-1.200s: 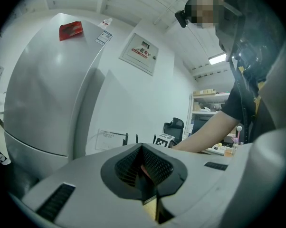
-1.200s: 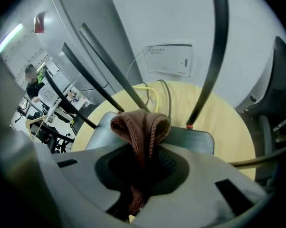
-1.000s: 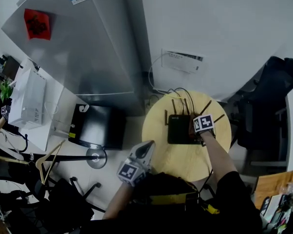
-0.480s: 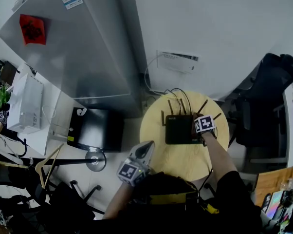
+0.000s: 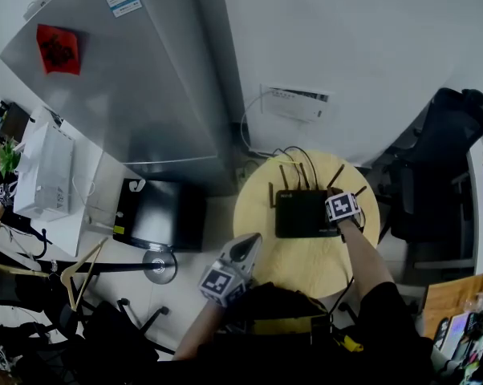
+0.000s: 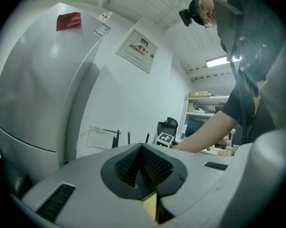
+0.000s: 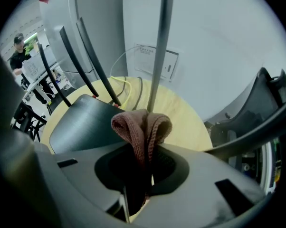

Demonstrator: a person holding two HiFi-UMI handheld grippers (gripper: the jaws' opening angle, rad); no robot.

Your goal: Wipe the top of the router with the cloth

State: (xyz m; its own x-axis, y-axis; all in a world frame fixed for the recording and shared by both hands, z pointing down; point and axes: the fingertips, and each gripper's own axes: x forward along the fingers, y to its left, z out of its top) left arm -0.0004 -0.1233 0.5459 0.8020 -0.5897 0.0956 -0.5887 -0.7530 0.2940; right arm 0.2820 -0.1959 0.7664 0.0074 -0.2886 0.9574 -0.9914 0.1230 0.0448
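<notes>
A black router (image 5: 306, 213) with several upright antennas lies on a round wooden table (image 5: 306, 255). My right gripper (image 5: 341, 212) sits at the router's right edge, shut on a folded brown cloth (image 7: 142, 129). In the right gripper view the cloth sticks up between the jaws just right of the router's dark top (image 7: 83, 125), with antennas (image 7: 158, 46) rising behind it. My left gripper (image 5: 240, 253) hangs off the table's left front edge, jaws shut with nothing in them. From the left gripper view (image 6: 144, 175) the antennas (image 6: 117, 139) show far off.
A grey fridge (image 5: 137, 79) stands at the left rear and a white wall box (image 5: 298, 103) hangs behind the table, with cables running to the router. A black cabinet (image 5: 157, 211) sits left of the table, a dark office chair (image 5: 446, 159) to the right. Coat hangers and clutter lie lower left.
My right gripper has slid with the cloth from the middle-right of the router's top to its right edge. The left gripper has barely moved.
</notes>
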